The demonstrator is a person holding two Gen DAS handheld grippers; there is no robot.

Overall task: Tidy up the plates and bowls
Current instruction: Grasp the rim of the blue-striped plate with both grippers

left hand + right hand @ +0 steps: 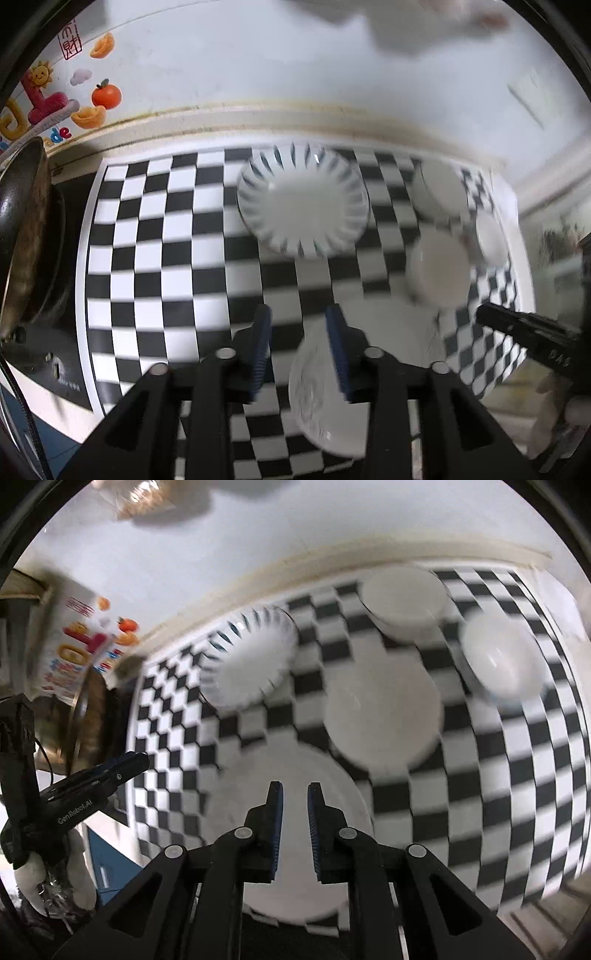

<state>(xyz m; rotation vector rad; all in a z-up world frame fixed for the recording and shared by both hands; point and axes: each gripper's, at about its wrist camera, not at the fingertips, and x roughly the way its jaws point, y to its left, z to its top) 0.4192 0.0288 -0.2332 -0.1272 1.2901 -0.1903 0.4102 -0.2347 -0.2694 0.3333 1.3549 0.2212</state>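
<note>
Your left gripper (298, 325) hangs over the near part of the checkered mat (155, 236), its blue-padded fingers (263, 332) parted with nothing between them; a clear glass plate (325, 402) lies just under and behind the right finger. Your right gripper (295, 797) has its fingers spread a little, empty, above a large white plate (236, 794) near the front edge of the mat. Ahead of you, the blue-striped plate (303, 201) sits toward the back edge, close to the wall trim. To its right the dishes crowd together: a plain white bowl (384, 709), a wide white bowl (406, 602) at the back, and a deeper white bowl (506, 657) near the mat's right edge. The mat's left half is bare squares. Off the mat's left edge, a dark pan (26, 229) stands on the bench. Both views are motion-blurred, so rim contacts between the right-hand dishes are unclear.
</note>
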